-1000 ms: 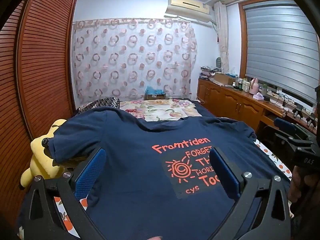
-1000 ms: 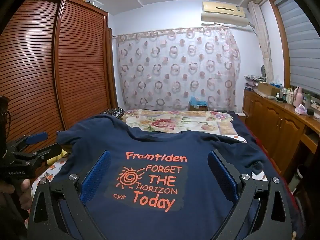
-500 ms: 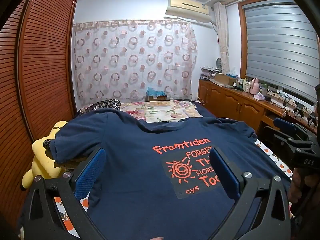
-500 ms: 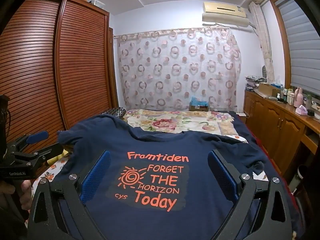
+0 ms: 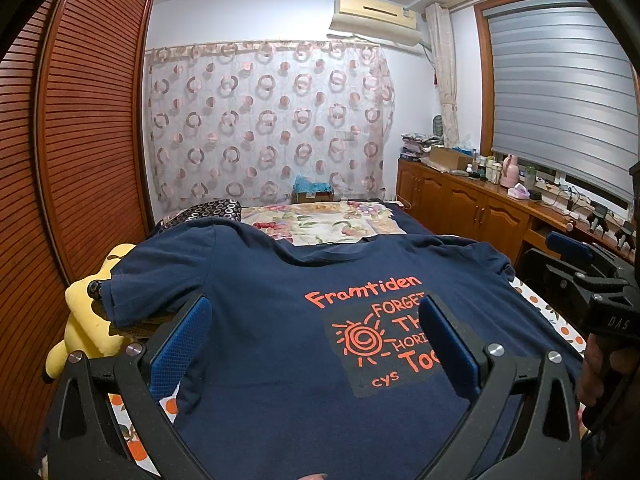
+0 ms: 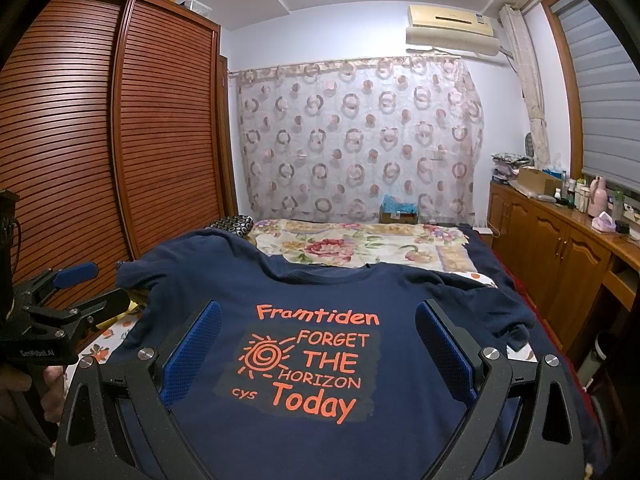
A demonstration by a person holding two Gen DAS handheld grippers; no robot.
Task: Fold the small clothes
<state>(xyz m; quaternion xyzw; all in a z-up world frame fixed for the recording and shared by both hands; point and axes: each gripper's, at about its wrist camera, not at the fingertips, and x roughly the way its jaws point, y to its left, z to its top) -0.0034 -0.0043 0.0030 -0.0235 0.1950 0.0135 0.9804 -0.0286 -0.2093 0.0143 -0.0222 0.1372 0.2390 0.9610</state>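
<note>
A navy T-shirt [image 6: 224, 420] lies spread face-up on the bed [image 6: 360, 240], its neck towards the curtain and the orange print showing. Both claws hang over its lower half. The left claw [image 5: 316, 344] is spread wide with nothing between its blue pads, and the right claw [image 6: 318, 348] is just the same: wide open and empty.

The shirt looks like light, limp cotton, so I'd expect it to sag and crease wherever it is lifted; it won't hold a shape by itself. The left sleeve [image 5: 132, 284] juts out over a yellow plush toy [image 5: 86, 332], and the right sleeve [image 6: 508, 312] is rumpled. To my eye, a sleeve hem or a shoulder seam gives the surest hold, pinched through both layers.
</note>
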